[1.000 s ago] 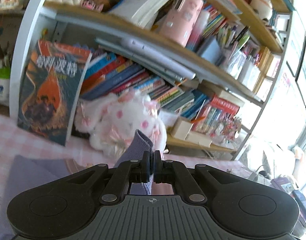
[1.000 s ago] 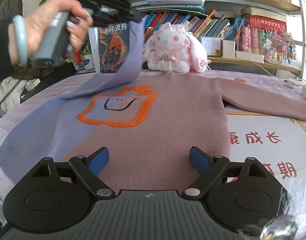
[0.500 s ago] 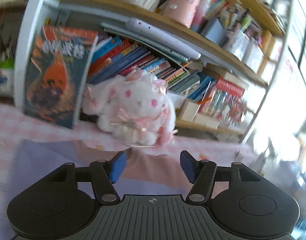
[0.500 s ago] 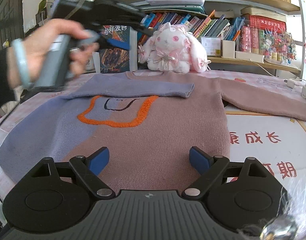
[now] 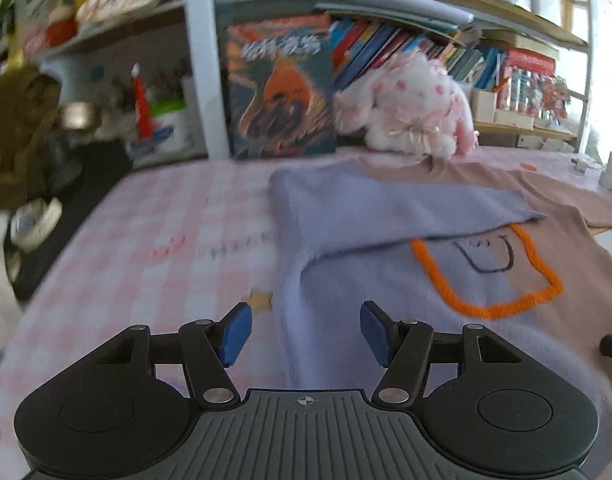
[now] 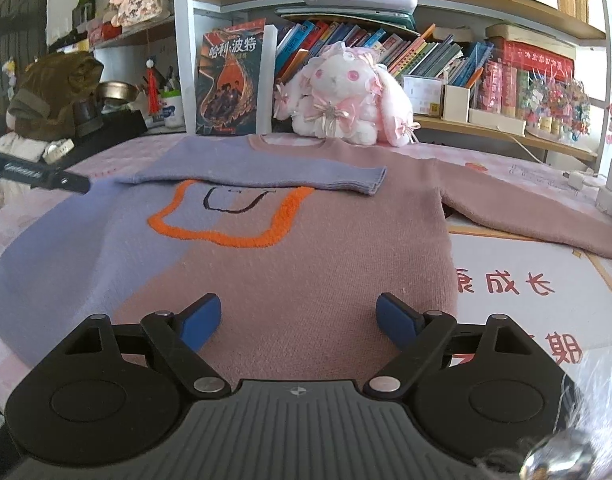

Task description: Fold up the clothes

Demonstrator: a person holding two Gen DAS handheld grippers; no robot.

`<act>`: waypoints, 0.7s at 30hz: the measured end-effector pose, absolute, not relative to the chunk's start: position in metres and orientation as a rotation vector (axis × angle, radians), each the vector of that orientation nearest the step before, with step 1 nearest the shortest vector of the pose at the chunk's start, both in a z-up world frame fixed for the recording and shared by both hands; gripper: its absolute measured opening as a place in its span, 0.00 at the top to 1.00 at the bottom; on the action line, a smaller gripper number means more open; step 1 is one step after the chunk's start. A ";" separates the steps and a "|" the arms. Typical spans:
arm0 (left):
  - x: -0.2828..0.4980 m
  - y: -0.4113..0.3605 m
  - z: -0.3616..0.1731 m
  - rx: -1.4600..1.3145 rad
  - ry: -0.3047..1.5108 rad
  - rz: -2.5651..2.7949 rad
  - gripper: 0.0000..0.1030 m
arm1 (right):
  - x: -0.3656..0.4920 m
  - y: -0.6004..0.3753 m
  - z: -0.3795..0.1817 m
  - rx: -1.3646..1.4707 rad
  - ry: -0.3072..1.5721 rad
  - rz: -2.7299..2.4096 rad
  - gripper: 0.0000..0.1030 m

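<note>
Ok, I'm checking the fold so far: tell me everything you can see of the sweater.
The sweater is a soft, fuzzy knit, lilac on one side and dusty pink on the other, with an orange outline around a dark smile on the chest. It lies flat, front up, on the pink checked tablecloth. Its lilac sleeve is folded across the chest; the pink sleeve stretches out sideways. The plush rabbit sits just behind its collar. Neither gripper holds it.

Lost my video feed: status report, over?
Left gripper open, empty. Right gripper closing, empty. Sweater flat, purple sleeve folded across. Nothing blocking.
</note>
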State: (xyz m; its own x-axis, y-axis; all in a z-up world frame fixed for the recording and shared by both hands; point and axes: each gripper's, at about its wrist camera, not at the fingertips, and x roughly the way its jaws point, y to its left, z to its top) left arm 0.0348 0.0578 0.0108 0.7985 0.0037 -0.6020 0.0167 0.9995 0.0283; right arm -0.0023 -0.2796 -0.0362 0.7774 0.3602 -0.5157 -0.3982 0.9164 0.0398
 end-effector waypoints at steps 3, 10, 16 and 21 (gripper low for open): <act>0.032 0.062 0.002 -0.006 0.657 -0.002 0.41 | -0.002 -0.279 -0.037 -0.079 0.542 0.405 0.19; 0.026 0.067 -0.014 -0.074 0.651 -0.001 0.71 | -0.002 -0.280 -0.037 -0.072 0.536 0.378 0.22; 0.026 0.074 -0.014 -0.114 0.642 -0.029 0.95 | -0.003 -0.279 -0.038 -0.081 0.531 0.352 0.24; 0.028 0.093 -0.014 -0.177 0.630 -0.026 0.95 | -0.002 -0.278 -0.038 -0.088 0.533 0.356 0.24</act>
State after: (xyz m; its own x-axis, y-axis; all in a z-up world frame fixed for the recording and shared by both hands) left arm 0.0285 0.0928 -0.0138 0.8084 -0.0784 -0.5834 -0.0294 0.9845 -0.1729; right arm -0.0023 -0.2782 -0.0376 0.8015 0.3093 -0.5118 -0.3548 0.9349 0.0093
